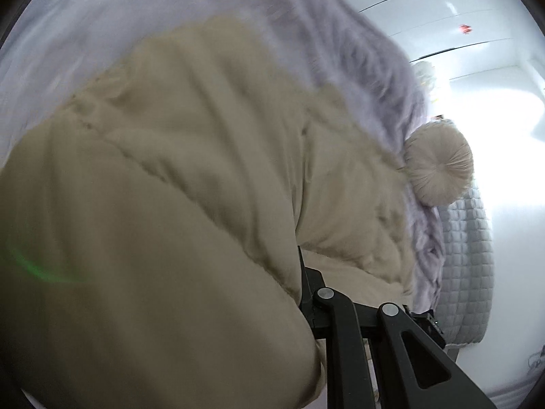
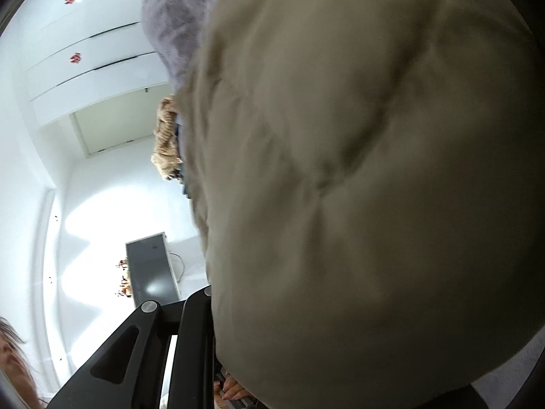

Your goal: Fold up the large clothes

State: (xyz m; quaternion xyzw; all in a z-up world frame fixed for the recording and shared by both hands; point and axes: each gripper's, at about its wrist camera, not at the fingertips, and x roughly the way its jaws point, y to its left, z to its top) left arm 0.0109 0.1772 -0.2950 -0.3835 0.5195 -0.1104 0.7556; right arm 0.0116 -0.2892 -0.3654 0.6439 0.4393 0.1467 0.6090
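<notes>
Both grippers, left gripper (image 1: 301,272) and right gripper (image 2: 213,306), seem clamped on the beige padded coat (image 1: 170,187); it hangs bunched, folding apparently mid-way, no neat stack visible.

Bed (image 1: 466,255) under lilac furry blanket (image 1: 357,51); beige coat (image 1: 170,170), round cushion (image 1: 439,167) on it.

Left tongs (image 1: 303,272) and right tongs (image 2: 213,306): tips hidden, grip unclear.
</notes>
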